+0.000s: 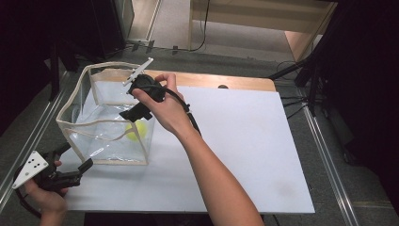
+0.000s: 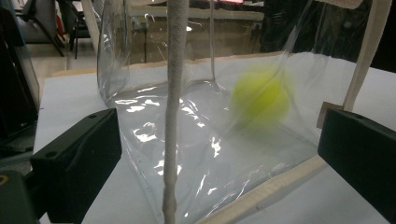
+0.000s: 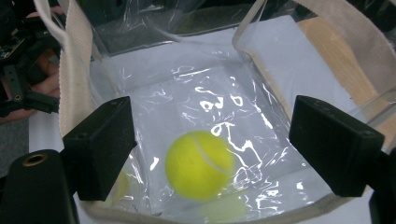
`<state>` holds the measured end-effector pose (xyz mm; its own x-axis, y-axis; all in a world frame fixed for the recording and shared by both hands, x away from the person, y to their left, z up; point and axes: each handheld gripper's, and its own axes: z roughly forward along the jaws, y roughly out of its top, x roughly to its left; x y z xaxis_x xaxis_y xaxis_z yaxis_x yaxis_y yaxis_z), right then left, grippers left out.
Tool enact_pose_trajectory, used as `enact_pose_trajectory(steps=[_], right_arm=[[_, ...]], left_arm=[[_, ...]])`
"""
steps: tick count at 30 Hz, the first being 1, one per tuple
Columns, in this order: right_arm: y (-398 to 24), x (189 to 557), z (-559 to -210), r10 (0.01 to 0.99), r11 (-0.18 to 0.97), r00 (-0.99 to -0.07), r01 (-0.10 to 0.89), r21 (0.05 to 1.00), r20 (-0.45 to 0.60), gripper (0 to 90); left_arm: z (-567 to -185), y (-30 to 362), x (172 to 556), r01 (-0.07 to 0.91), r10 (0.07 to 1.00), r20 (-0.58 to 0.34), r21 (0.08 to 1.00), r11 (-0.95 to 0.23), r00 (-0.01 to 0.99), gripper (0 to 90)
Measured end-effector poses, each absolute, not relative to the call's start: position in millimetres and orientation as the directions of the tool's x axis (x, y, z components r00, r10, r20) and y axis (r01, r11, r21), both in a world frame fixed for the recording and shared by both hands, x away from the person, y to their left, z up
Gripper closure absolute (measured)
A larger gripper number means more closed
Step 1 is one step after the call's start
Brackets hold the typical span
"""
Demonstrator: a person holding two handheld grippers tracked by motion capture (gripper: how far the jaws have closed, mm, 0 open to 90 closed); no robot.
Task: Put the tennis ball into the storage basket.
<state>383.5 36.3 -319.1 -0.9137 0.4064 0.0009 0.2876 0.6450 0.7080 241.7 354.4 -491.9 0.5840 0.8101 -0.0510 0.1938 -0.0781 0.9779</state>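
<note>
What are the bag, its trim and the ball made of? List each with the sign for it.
Bag: clear soft plastic, probably vinyl; glossy, with creases and glare.
Trim: cream woven fabric tape, by its matt, rough look.
Ball: yellow-green felt, seemingly a tennis ball; a curved seam shows, though it is blurred.

Ball [image 3: 200,164]: bright yellow-green, with a paler curved seam. Bag [image 1: 101,132]: clear, glossy film with white glints, edged all round in cream trim; the near corner seam is off-white. Left tongs [image 1: 77,157] and right tongs [image 1: 136,113]: matt black. Left plate [image 1: 30,168]: pale grey, dotted with small dark holes. Worktop [image 1: 244,141]: white sheet over light wood showing along the far edge.
</note>
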Motion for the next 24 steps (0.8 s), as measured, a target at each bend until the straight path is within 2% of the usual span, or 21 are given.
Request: enact_pose_trajectory(steps=[1, 18, 19, 20, 24], right_arm=[[33, 382, -317, 0.409, 0.632, -0.913, 0.287, 0.720, 0.005, 10.3], [5, 367, -313, 0.504, 0.546, -0.863, 0.302, 0.781, -0.019, 8.0], [3, 366, -314, 0.501, 0.544, -0.865, 0.298, 0.784, -0.019, 7.4], [2, 366, -314, 0.510, 0.536, -0.860, 0.303, 0.788, -0.016, 0.6], [-4, 363, -316, 0.487, 0.524, -0.873, 0.301, 0.797, 0.010, 0.0]], left_arm=[[-492, 354, 242, 0.194, 0.811, -0.051, 0.978, -0.078, 0.583, 0.0], [-492, 353, 242, 0.192, 0.810, -0.043, 0.978, -0.086, 0.585, 0.0], [-492, 353, 242, 0.192, 0.810, -0.045, 0.978, -0.085, 0.585, 0.0], [-492, 353, 242, 0.192, 0.809, -0.045, 0.978, -0.085, 0.585, 0.0], [-492, 353, 242, 0.191, 0.810, -0.042, 0.978, -0.088, 0.586, 0.0]])
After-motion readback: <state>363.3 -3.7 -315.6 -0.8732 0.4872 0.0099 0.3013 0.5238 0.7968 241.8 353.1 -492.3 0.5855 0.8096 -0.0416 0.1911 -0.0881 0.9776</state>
